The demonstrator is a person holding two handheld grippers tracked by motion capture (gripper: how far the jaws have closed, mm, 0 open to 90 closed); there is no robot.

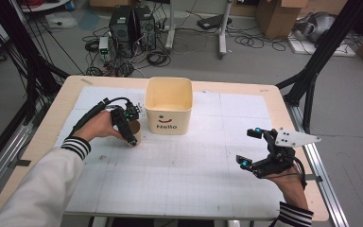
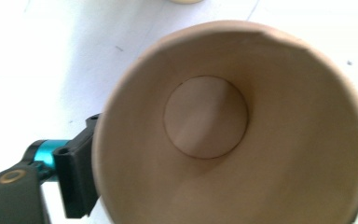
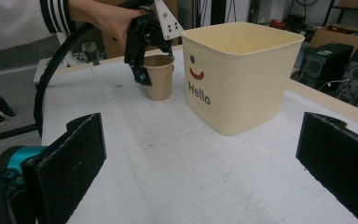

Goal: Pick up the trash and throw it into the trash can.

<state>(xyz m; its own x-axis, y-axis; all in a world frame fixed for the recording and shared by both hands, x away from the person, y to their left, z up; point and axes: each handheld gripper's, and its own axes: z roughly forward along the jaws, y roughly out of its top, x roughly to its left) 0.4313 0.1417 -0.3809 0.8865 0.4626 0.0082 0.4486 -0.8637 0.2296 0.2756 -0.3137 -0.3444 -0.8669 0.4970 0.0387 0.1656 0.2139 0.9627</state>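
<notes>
High view: one paper cup (image 1: 134, 134), one bucket (image 1: 168, 105), two tongs.

Bin (image 1: 168, 112) just beside cup (image 1: 134, 134); mat (image 1: 179, 175) free.

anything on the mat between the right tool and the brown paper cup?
Nothing: in the right gripper view, bare white gridded mat runs from the right tool to the brown paper cup.

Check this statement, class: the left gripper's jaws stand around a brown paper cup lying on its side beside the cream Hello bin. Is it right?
Not quite. The paper cup stands upright, as the right gripper view shows. The left gripper does stand around it, beside the Hello bin.
</notes>
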